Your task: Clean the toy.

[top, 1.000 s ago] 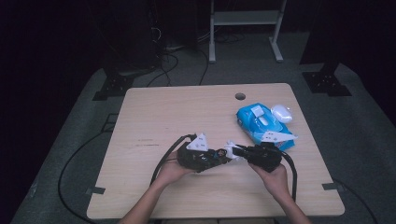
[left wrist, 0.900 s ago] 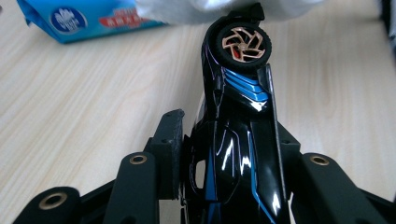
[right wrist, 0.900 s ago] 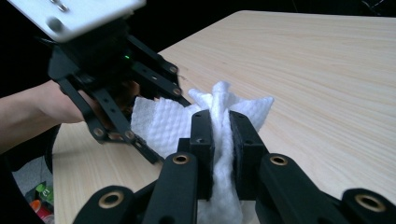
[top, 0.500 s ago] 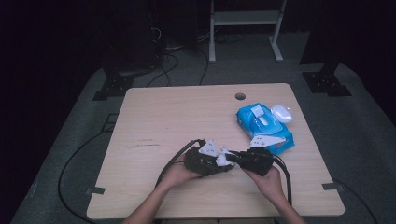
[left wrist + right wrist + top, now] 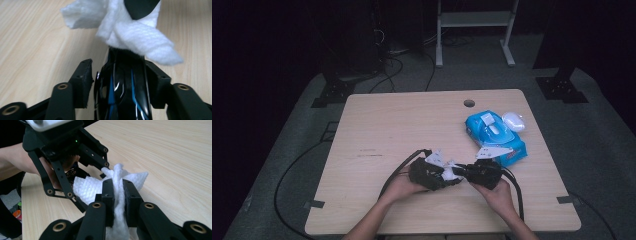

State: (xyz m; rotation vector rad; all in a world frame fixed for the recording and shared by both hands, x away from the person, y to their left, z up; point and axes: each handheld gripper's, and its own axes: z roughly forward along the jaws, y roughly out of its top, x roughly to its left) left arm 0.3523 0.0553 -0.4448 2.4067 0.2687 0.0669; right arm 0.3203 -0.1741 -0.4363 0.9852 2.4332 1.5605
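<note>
Overhead, pale wooden table (image 5: 412,125), dark room

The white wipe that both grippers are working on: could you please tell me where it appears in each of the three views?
High view: the white wipe sits low and centre, between the two grippers.
Left gripper view: upper centre, above a glossy black object held between the jaws.
Right gripper view: centre, pinched between the jaws.
Shared landmark: the wooden table.

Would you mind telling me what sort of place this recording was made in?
Probably a lab or recording studio: a bare wooden table on grey floor, black stand feet and cables in the dark surroundings.
</note>
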